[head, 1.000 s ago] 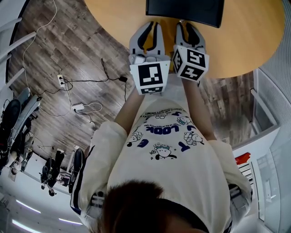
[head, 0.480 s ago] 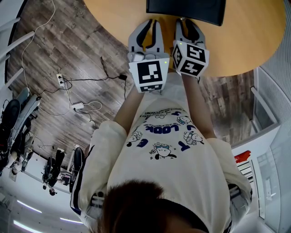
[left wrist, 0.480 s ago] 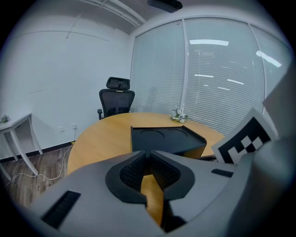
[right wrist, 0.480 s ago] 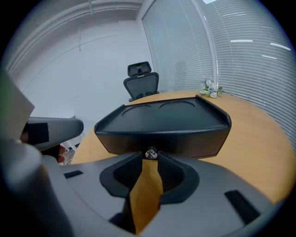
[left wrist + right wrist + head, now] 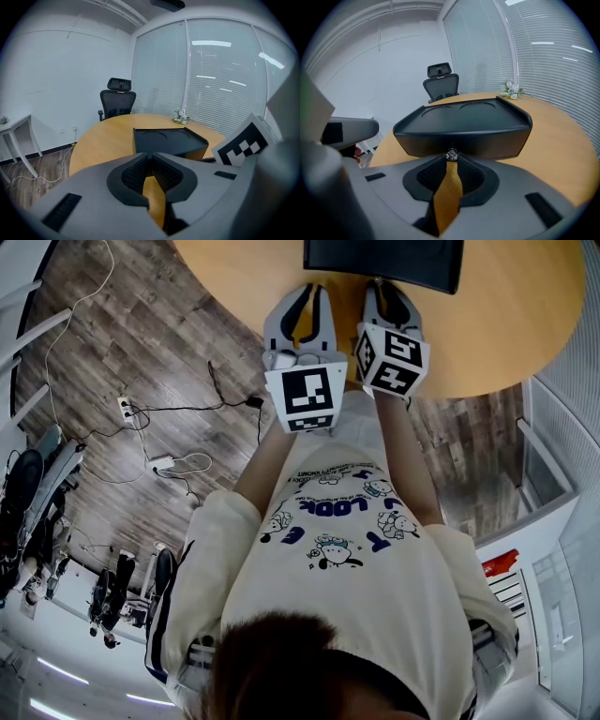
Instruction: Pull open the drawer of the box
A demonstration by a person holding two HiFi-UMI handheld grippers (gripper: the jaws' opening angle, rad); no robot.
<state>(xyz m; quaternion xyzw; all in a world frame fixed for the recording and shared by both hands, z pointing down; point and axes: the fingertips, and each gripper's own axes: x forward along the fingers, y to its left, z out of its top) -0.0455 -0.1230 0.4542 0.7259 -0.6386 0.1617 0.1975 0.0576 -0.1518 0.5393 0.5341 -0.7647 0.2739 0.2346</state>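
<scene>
Box [image 5: 464,124]: black, at the far middle of the round wooden surface [image 5: 553,136].
Right claw [image 5: 451,159]: jaws just closing, pinching the glassy drawer knob [image 5: 451,154].
Left claw [image 5: 151,157]: pressed together, empty.

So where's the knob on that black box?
In the right gripper view, the knob sits mid-front on the box, between the tips of the right claw, which has just been closing on it.

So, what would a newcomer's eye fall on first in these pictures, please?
The black box on the round table, dead ahead of both tools. Then the small glassy knob on its front, gripped between the jaws of the right tool, which have just been closing. The left tool, beside it, is shut on nothing.
</scene>
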